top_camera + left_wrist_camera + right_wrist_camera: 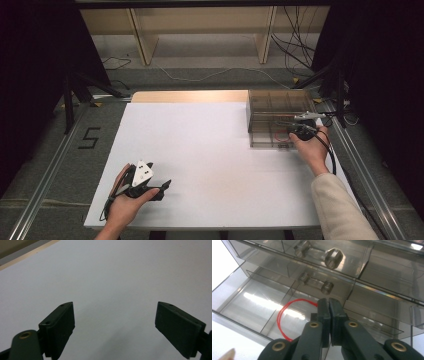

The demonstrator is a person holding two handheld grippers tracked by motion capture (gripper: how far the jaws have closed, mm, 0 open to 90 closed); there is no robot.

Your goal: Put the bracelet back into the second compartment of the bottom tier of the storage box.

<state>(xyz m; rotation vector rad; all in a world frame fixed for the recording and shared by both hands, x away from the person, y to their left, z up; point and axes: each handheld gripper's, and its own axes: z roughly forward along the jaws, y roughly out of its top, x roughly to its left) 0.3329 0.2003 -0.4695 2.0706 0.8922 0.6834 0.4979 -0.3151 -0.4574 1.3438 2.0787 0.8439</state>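
A smoky clear drawer box (pixel 260 107) stands at the table's far right. One of its drawers (pixel 230 298) is pulled out, with dividers inside. A thin red wire loop (pixel 279 317) lies in a middle compartment, also seen as a red wire loop (pixel 280 136) from above. My right gripper (pixel 329 302) reaches over that drawer with its jaws pressed together. The red wire runs up to the jaw tips and vanishes there, so it looks pinched. My left gripper (pixel 167 186) rests near the front left of the white table (pixel 215 160). Seen close up, the left gripper (pixel 115 315) is open and holds nothing.
Two closed drawers with round knobs (pixel 333 258) sit above the open one. A bare wooden strip (pixel 190 96) runs along the table's far edge. Metal rails (pixel 47 180) flank the table, and cables (pixel 295 50) lie on the floor beyond.
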